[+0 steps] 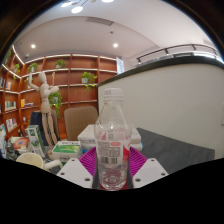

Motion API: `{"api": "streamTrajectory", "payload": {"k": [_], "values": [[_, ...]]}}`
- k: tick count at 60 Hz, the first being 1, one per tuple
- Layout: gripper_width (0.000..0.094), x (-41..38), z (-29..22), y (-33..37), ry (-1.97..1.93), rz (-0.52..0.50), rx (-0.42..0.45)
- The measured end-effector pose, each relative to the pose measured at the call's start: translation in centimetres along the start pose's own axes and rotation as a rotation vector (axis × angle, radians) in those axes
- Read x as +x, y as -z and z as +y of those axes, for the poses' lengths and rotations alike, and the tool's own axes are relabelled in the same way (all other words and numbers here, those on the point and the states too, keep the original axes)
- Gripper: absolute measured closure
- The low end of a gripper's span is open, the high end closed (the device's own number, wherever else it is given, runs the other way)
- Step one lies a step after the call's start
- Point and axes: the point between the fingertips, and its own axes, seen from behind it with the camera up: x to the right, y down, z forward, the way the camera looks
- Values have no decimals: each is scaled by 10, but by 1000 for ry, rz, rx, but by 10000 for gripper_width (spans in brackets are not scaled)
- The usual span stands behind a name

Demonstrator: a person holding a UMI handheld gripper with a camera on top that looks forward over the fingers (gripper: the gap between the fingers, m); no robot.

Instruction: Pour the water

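1. We see a clear plastic bottle (112, 140) standing upright between the two fingers of our tool (112, 168), its white cap on.
2. The pink pads (89, 160) sit against both sides of the bottle's lower half, so we read the tool as clamped on the bottle.
3. The bottle's ribbed body looks transparent; we cannot tell how much water is in it.
4. Beyond the bottle lies a surface (165, 150) with a grey covering.
5. To the left of the fingers, on the surface, we see a white container with a green lid (67, 150) and a white bowl (30, 159) nearer to us.
6. Well behind, wooden shelves (70, 75) with green plants line the wall, and a tall pale figure (47, 100) stands in front of them.
7. To the right rises a large white partition (170, 100).
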Motion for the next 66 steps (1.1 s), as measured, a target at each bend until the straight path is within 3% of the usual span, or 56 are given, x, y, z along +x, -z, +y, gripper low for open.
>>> {"api": "streamTrajectory", "payload": {"k": [16,24,45,58,66], "values": [[358,-2,4,3,24,-10,-36],[150,-10,14,21,7,-63,-72],[135,-17,11,155,93,-141,-101],[131,-63,0,243,80,-327,-63],[131,-80,-3,277,77,-373,-42]]}}
